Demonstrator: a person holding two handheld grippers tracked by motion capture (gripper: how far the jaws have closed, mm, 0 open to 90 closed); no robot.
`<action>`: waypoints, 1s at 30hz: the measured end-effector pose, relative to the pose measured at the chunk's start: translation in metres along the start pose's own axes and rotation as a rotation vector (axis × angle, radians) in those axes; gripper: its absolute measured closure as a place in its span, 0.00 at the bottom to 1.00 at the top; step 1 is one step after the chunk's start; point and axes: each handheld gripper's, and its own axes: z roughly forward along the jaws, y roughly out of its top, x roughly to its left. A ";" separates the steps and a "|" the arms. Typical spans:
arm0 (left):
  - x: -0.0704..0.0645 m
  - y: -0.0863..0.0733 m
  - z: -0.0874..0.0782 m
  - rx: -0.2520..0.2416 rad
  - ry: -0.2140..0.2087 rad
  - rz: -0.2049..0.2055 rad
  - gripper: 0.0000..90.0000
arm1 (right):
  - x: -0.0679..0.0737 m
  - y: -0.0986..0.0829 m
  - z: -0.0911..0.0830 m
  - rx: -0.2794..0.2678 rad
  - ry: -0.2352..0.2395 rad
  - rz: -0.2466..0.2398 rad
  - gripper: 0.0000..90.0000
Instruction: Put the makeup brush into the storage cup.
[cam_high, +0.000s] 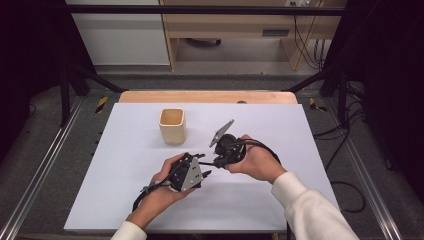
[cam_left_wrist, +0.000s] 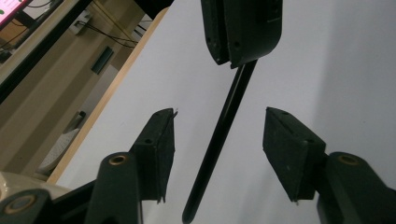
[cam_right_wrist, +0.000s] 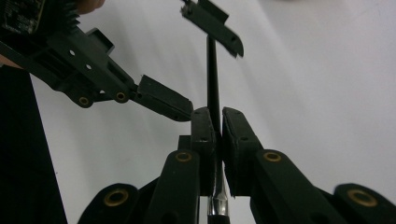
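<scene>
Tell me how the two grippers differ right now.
The right gripper is shut on a thin black pen; the left gripper is open, its jaws either side of that pen without touching. The right sits nearer the cup. Both are hand-held over the table.

The left hand-held gripper (cam_high: 204, 165) sits in the person's left hand (cam_high: 165, 187), its jaws spread wide apart and pointing toward the right one. The right hand-held gripper (cam_high: 218, 161), held in the right hand (cam_high: 257, 162), has its jaws pressed together, pointing at the left one, with both forearms low and converging.
</scene>
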 end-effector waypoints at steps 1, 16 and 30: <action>0.000 0.000 0.000 0.002 -0.001 0.004 0.51 | 0.000 0.000 0.001 0.001 0.001 -0.003 0.93; -0.001 -0.002 0.002 0.007 -0.036 0.039 0.76 | 0.002 0.000 0.002 0.001 0.013 0.002 0.93; -0.006 -0.002 0.001 0.023 -0.048 0.089 0.91 | 0.004 0.001 0.003 0.004 0.022 -0.012 0.93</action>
